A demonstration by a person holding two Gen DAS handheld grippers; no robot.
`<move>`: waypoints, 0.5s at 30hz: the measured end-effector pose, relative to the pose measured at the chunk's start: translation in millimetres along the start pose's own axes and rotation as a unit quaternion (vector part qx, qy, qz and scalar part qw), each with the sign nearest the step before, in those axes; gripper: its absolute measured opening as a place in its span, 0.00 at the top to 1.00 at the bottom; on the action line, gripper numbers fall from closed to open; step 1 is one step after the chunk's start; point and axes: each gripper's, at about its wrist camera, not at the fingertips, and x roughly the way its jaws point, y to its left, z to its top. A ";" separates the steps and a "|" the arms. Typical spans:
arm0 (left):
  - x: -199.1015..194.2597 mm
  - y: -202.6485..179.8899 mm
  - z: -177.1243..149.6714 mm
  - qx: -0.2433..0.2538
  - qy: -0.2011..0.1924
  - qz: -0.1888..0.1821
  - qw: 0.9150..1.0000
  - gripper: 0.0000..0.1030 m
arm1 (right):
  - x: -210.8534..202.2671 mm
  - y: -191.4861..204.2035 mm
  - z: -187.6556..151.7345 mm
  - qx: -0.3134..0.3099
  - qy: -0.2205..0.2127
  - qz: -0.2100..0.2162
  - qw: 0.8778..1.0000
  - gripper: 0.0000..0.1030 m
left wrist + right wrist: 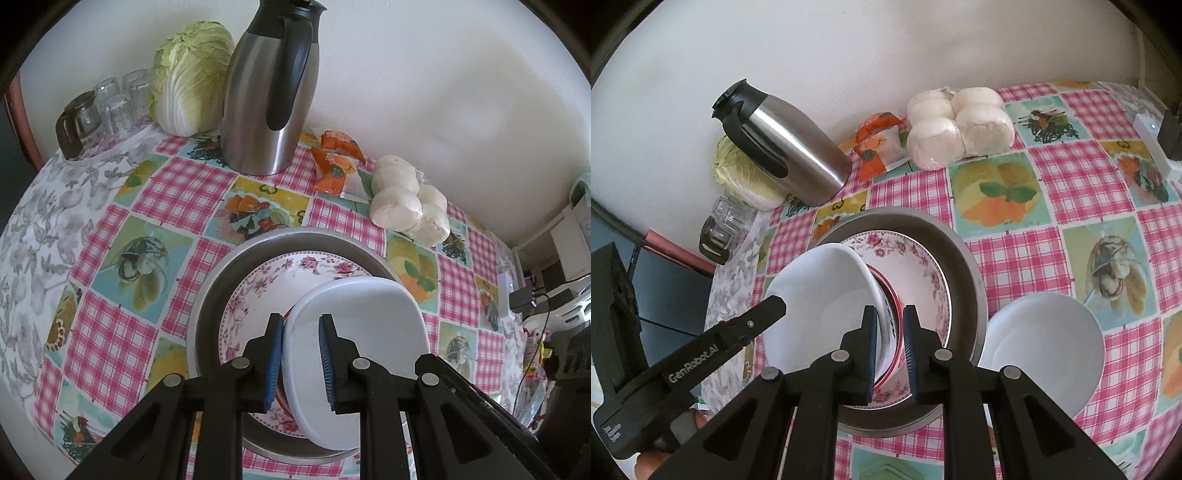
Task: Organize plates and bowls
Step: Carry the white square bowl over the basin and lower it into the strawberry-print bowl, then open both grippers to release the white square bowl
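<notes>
Gripping the white bowl [354, 332] by its rim, the left hand-held gripper [301, 354] tilts it above the floral plate [258, 291] in the steel pan [218, 295]. Glazed ceramic: stiff, slick, breakable. The right hand-held gripper [890, 354] pinches the red-rimmed bowl's [892, 328] wall. A second white bowl [1045, 343] rests on the counter [1071, 177].

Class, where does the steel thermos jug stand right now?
In the left wrist view the steel thermos jug stands upright at the table's far edge by the wall, between the napa cabbage and orange snack packets.
</notes>
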 end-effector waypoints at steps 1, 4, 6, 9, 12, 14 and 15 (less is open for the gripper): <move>-0.1 0.1 0.0 0.000 0.000 0.000 1.000 0.79 | 0.1 0.4 -0.2 0.001 0.000 -0.001 1.000 0.84; -2.7 0.9 0.3 -0.001 -0.002 -0.002 1.000 0.77 | -0.1 2.6 -0.6 0.002 0.003 -0.008 1.000 0.84; -5.5 0.5 0.6 0.002 -0.004 0.001 1.000 0.77 | -4.4 6.3 -0.5 0.000 -0.002 -0.003 1.000 0.84; -8.8 0.1 0.7 0.008 -0.006 0.011 1.000 0.72 | -12.3 13.5 -0.4 -0.012 -0.013 -0.005 1.000 0.84; -11.7 2.3 1.2 0.007 -0.010 0.022 1.000 0.47 | -17.1 18.1 -0.7 -0.021 -0.021 -0.017 0.999 0.81; -13.4 4.2 1.9 0.005 -0.013 0.025 1.000 0.42 | -17.2 19.6 -0.8 -0.029 -0.022 -0.032 0.999 0.72; -13.9 5.2 2.1 0.004 -0.013 0.027 1.000 0.42 | -16.8 20.4 -0.9 -0.032 -0.022 -0.038 0.999 0.68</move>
